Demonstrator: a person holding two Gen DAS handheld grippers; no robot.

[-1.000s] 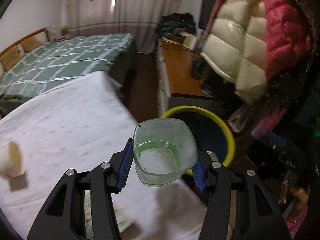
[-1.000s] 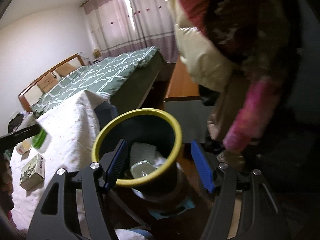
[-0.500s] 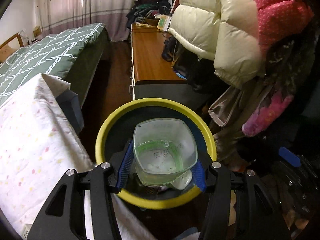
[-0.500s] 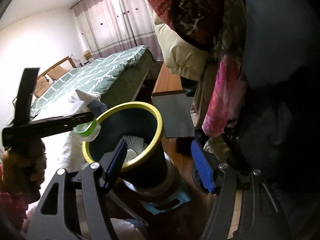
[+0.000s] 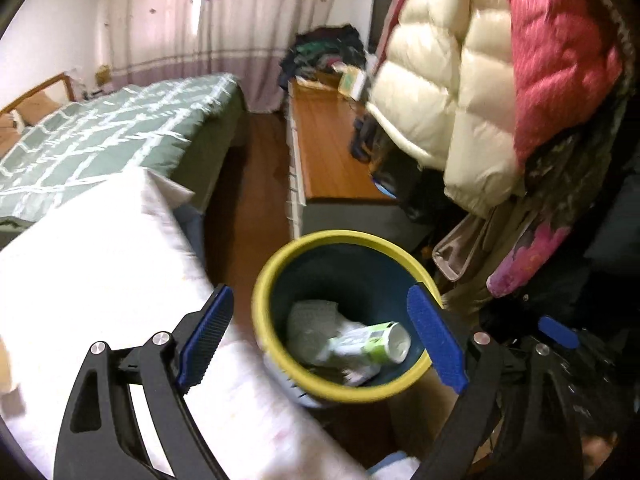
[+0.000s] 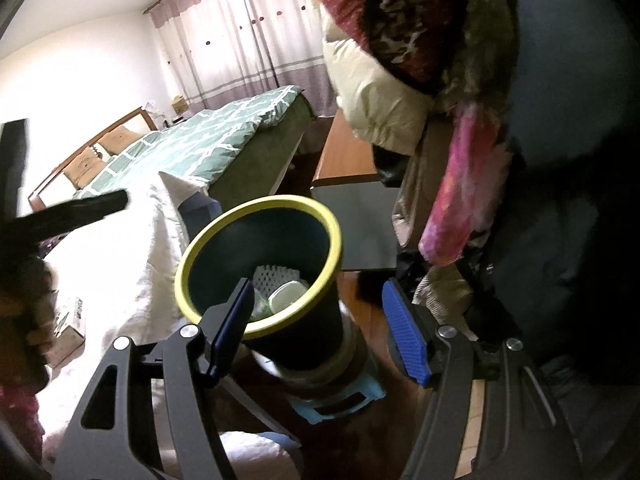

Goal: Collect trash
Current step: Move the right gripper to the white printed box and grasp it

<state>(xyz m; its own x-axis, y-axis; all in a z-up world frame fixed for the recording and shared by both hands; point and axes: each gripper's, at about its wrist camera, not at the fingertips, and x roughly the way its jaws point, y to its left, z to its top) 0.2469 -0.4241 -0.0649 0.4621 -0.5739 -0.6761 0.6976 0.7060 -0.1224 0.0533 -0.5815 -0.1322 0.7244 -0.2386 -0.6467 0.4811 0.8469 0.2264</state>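
Observation:
A dark bin with a yellow rim [image 5: 280, 268] stands on the floor beside the white-covered table. The green-and-clear plastic cup [image 5: 370, 344] lies on its side inside it, on white crumpled trash [image 5: 312, 324]. My left gripper [image 5: 320, 336] is open and empty, just above the bin's mouth. In the right wrist view the bin [image 6: 208, 240] is ahead, with the cup [image 6: 286, 296] and white trash inside. My right gripper [image 6: 320, 328] is open and empty, near the bin's front rim.
The white tablecloth [image 5: 100, 272] lies to the left, with a small box [image 6: 70, 316] on it. A green bed [image 5: 100, 132], a wooden cabinet [image 5: 328, 148] and hanging coats [image 5: 480, 80] surround the bin. The other gripper's arm [image 6: 64, 212] crosses the right wrist view at the left.
My left gripper carried the cup from over the table to above the bin, opened, and the cup dropped in. The right gripper stayed open near the bin.

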